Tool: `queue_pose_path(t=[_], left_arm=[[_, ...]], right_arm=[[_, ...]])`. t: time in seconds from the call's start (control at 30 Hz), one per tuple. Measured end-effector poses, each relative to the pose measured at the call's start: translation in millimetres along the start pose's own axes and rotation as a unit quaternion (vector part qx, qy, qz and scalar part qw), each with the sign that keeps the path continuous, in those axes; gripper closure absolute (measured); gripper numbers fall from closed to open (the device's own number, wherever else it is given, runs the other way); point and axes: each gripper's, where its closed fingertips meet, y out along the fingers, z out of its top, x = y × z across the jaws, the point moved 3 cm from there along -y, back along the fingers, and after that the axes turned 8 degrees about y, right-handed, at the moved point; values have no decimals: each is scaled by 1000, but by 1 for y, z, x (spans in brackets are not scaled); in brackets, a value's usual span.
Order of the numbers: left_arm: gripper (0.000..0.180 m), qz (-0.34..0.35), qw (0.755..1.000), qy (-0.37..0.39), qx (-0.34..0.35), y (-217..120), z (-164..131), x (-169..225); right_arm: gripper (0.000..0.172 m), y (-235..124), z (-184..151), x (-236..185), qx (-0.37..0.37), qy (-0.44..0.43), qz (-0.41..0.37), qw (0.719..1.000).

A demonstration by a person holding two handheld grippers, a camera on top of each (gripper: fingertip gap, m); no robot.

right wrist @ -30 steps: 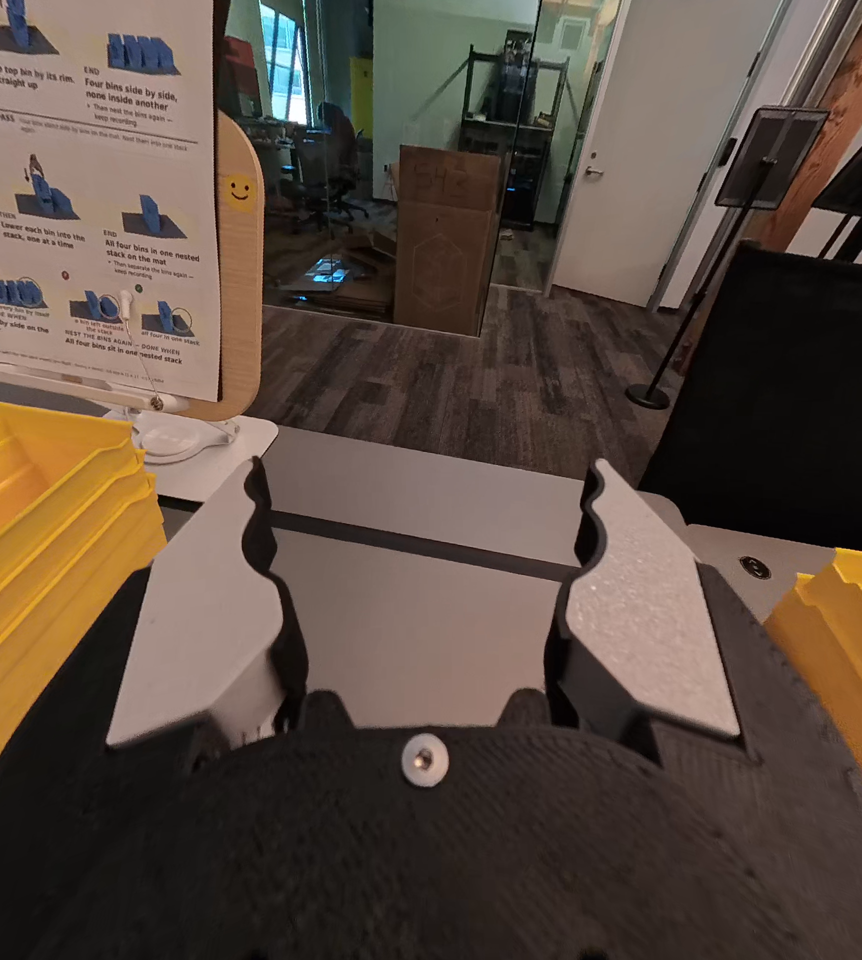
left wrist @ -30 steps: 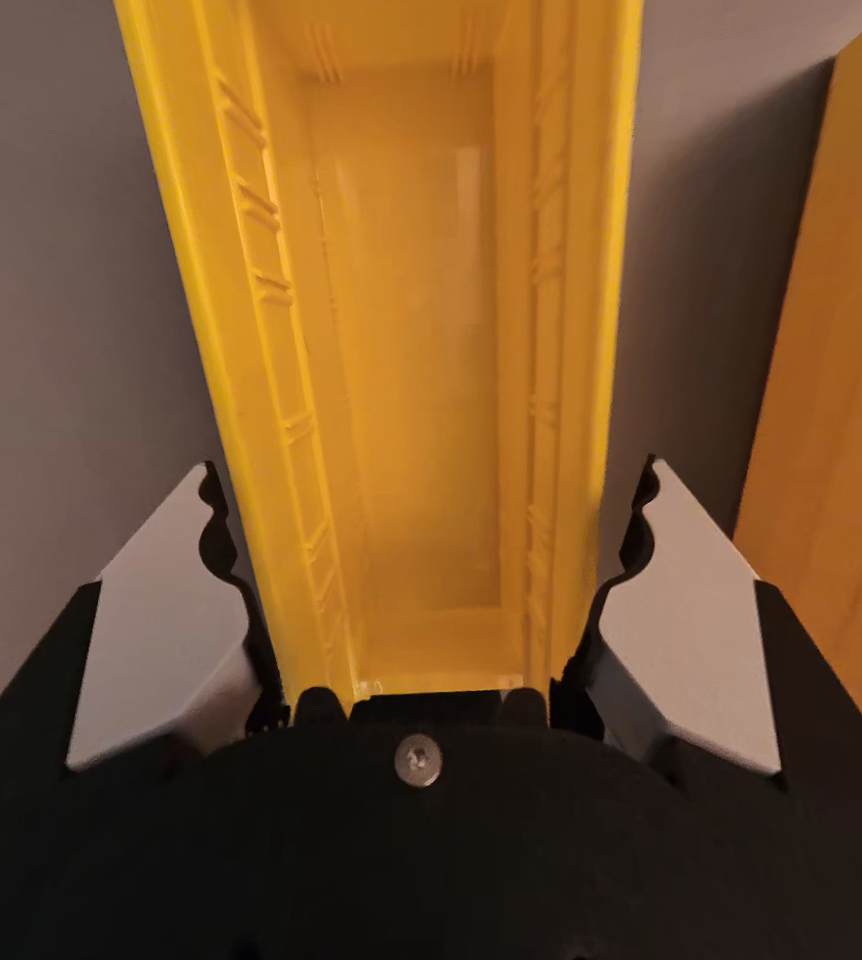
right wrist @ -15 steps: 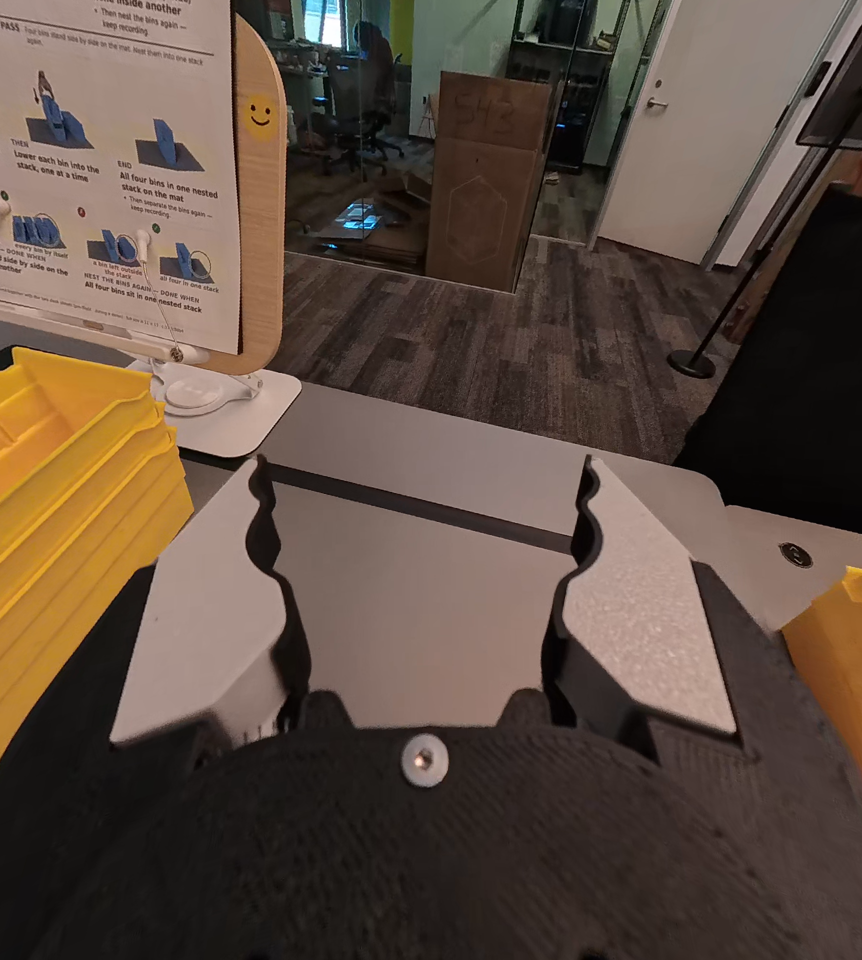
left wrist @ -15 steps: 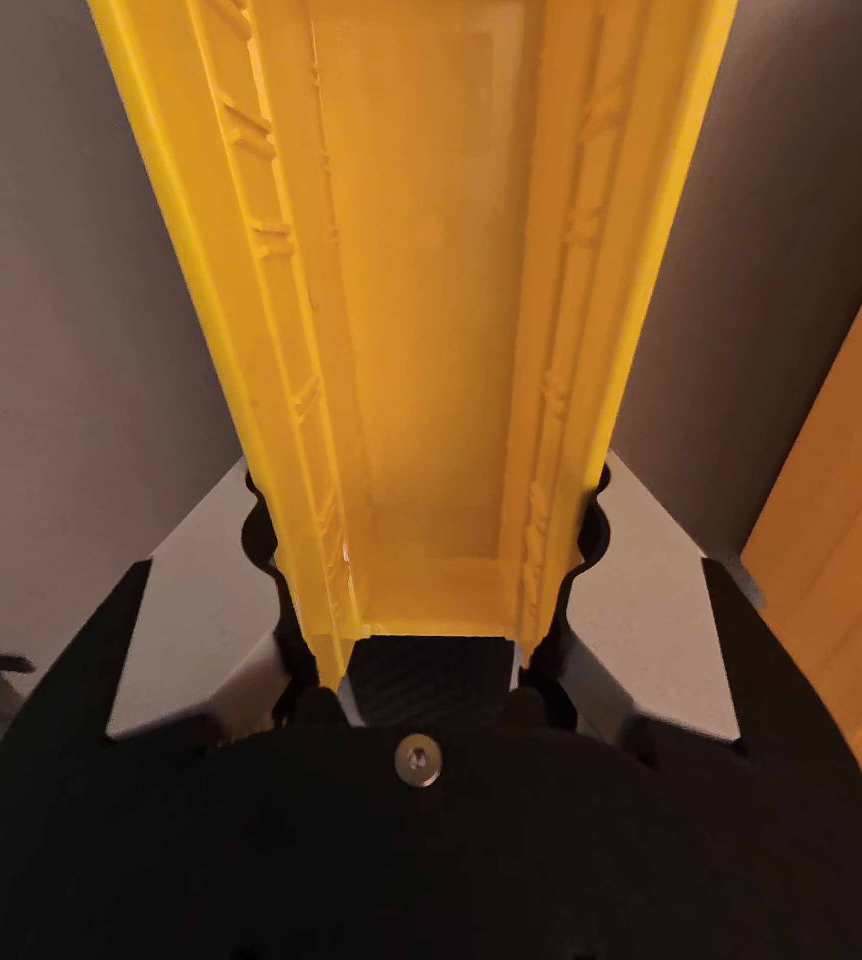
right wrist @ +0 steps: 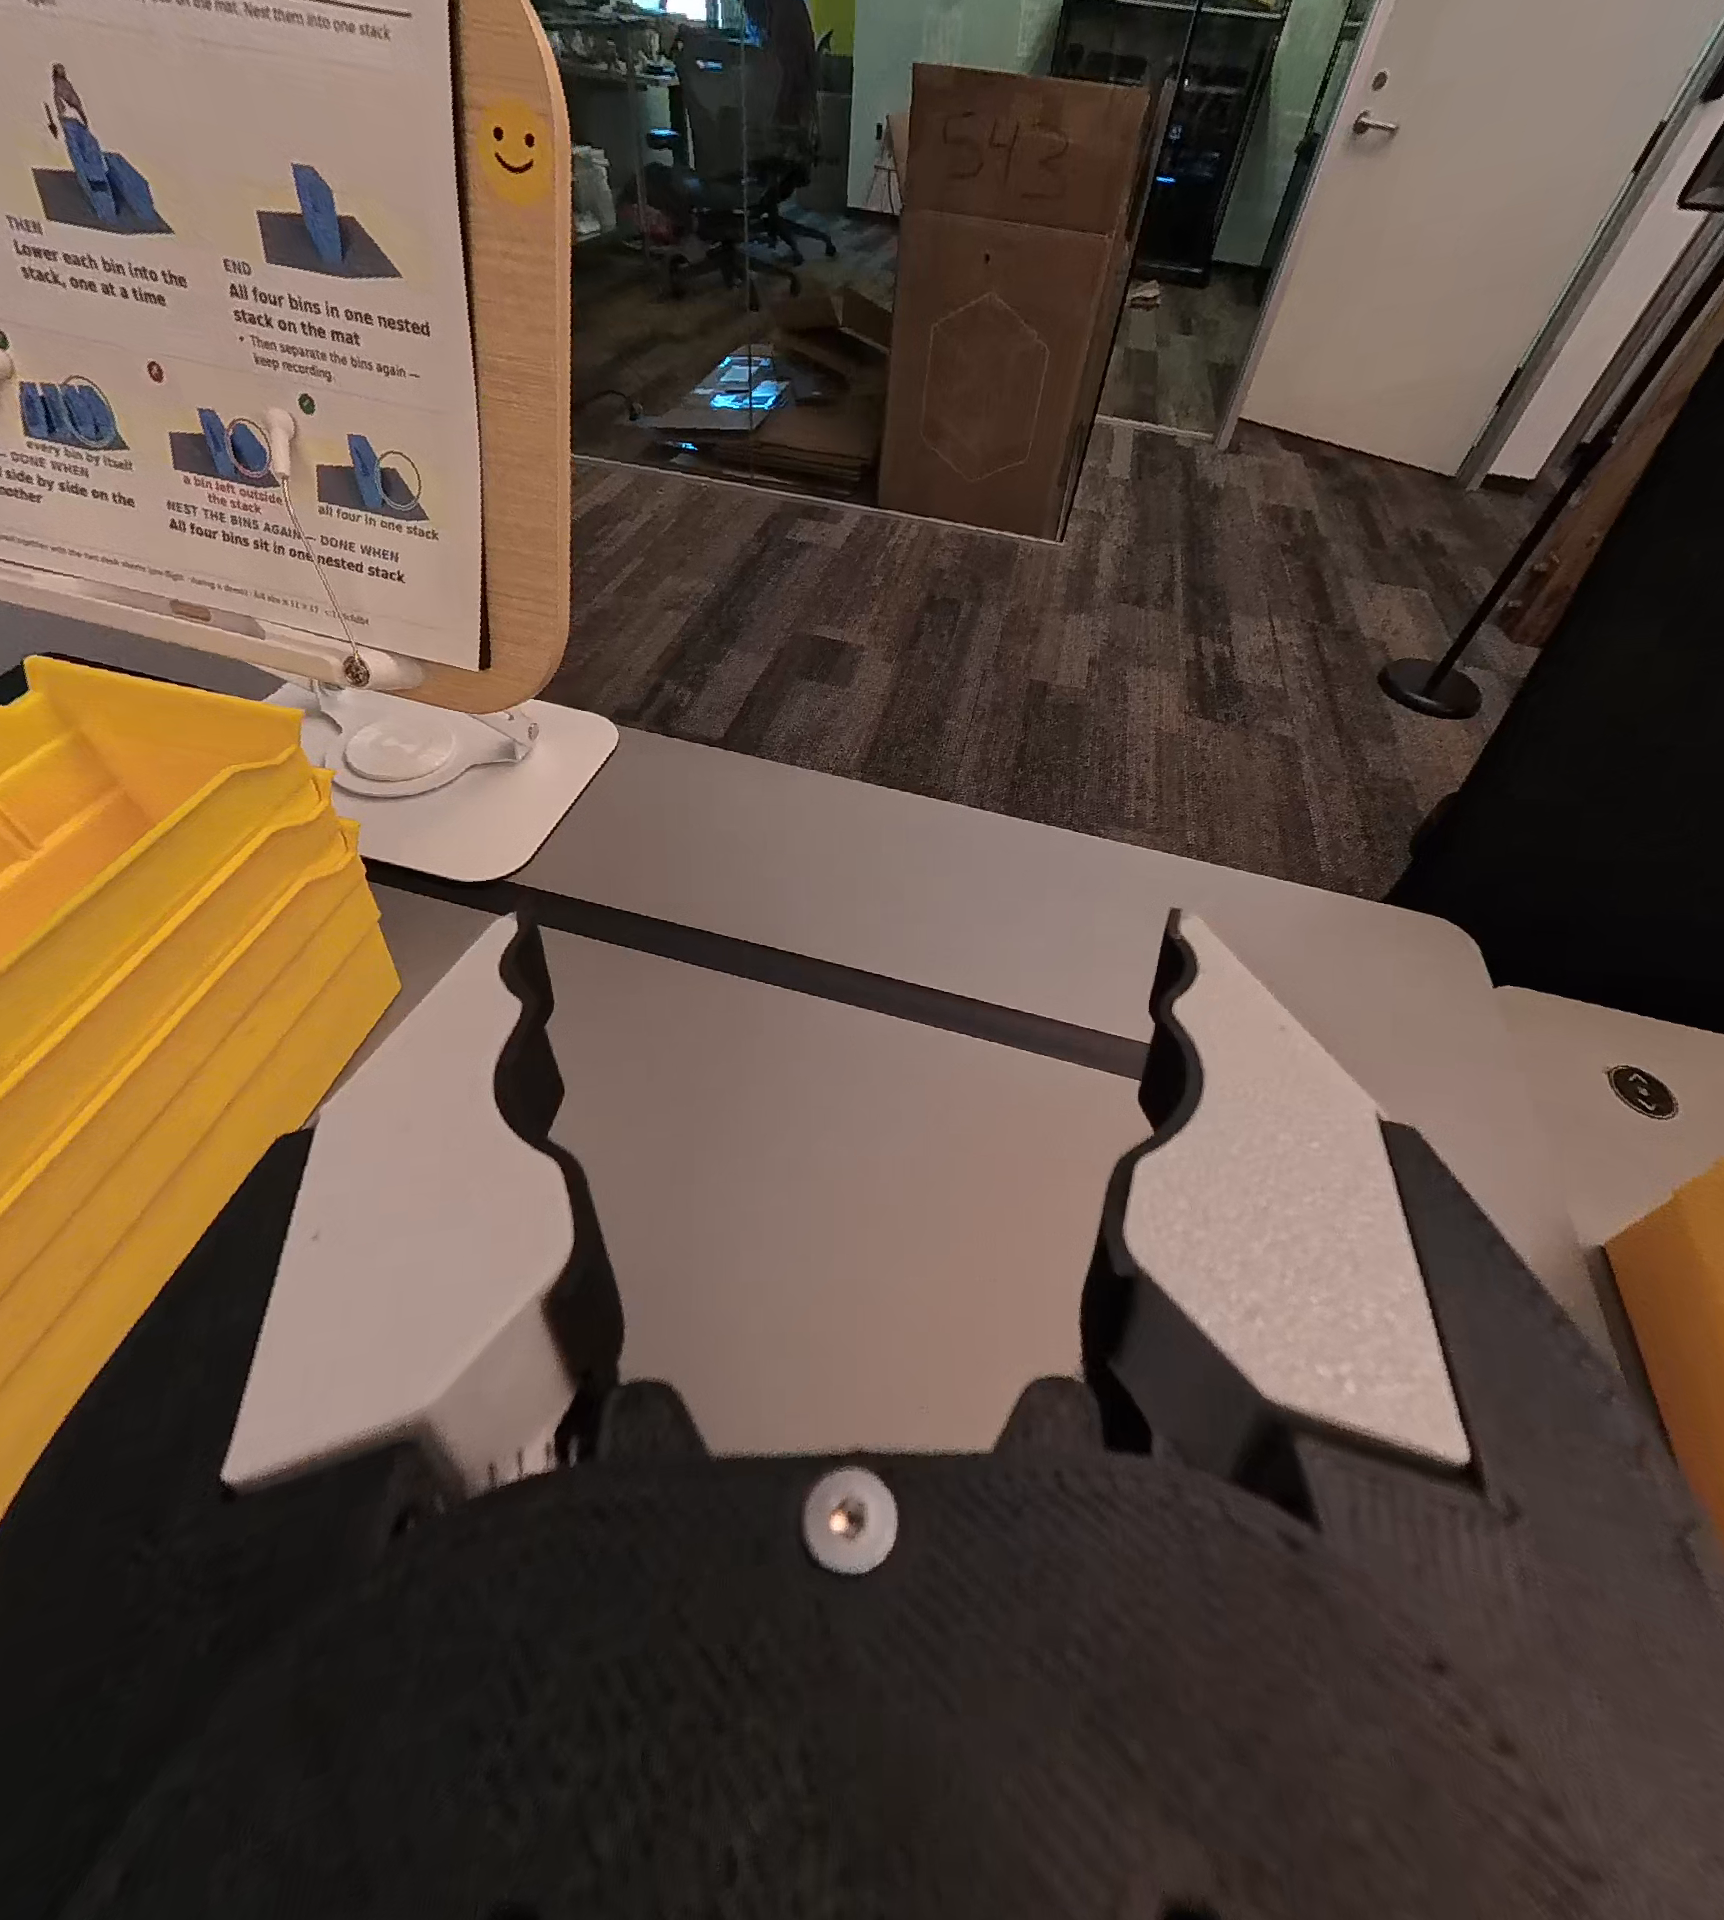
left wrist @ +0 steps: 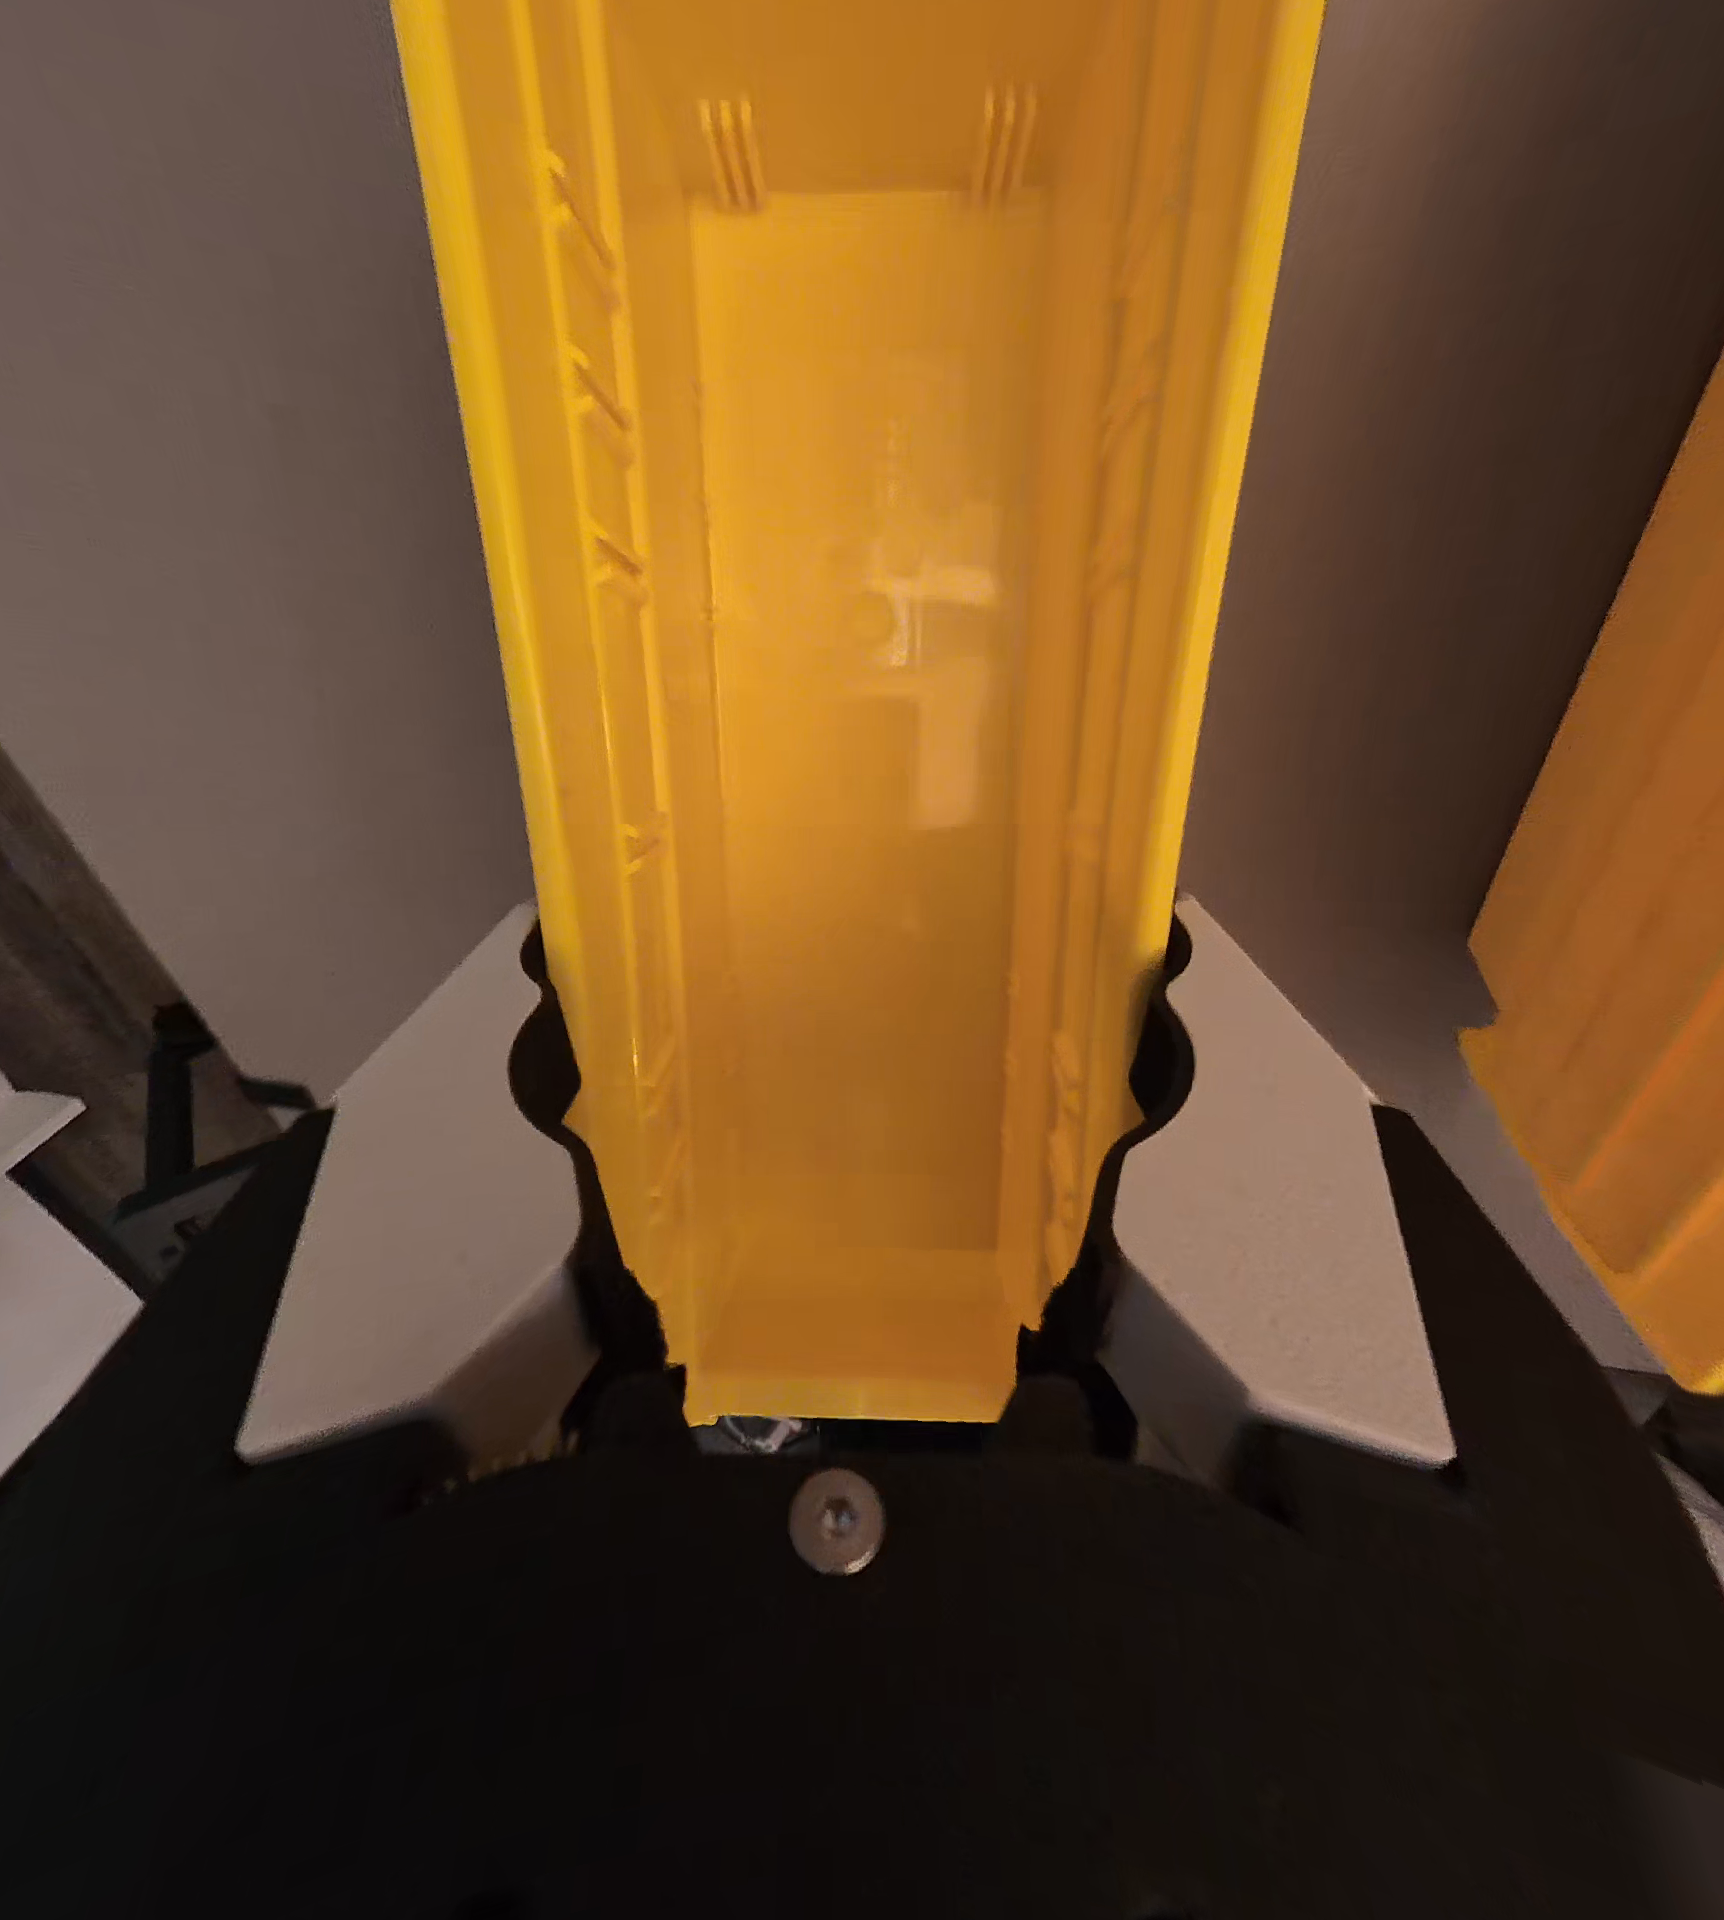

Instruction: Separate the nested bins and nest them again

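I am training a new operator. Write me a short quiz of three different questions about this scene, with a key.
1. True or false: the right gripper holds a bin.
2. What colour is the bin between the left gripper's jaws?
3. In the right wrist view, the nested stack is: A) left of the jaws, B) right, C) between them.

Key: 1 false, its jaws are open over the grey table; 2 yellow; 3 A.
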Motion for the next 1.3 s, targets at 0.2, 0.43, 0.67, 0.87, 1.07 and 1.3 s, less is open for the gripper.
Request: queue_pose_path(t=[0.2,0.43,0.67,0.87,1.07,1.3], left_arm=[[69,32,999,14,15,-60,6,15],[68,-19,994,53,95,-150,17,79],[69,-112,990,26,80,-159,34,146],[67,-146,989,-25,27,-129,40,178],[66,-139,988,-63,12,-106,43,187],[64,-78,996,-41,30,-88,57,196]], right_arm=[[56,3,-4,5,-11,4,-1,1000],[57,10,-12,5,-26,10,5,1000],[56,18,-24,7,-55,7,8,998],[57,20,-29,7,-66,23,27,997],[57,19,-28,4,-64,32,44,996],[58,19,-29,5,-69,39,50,996]])
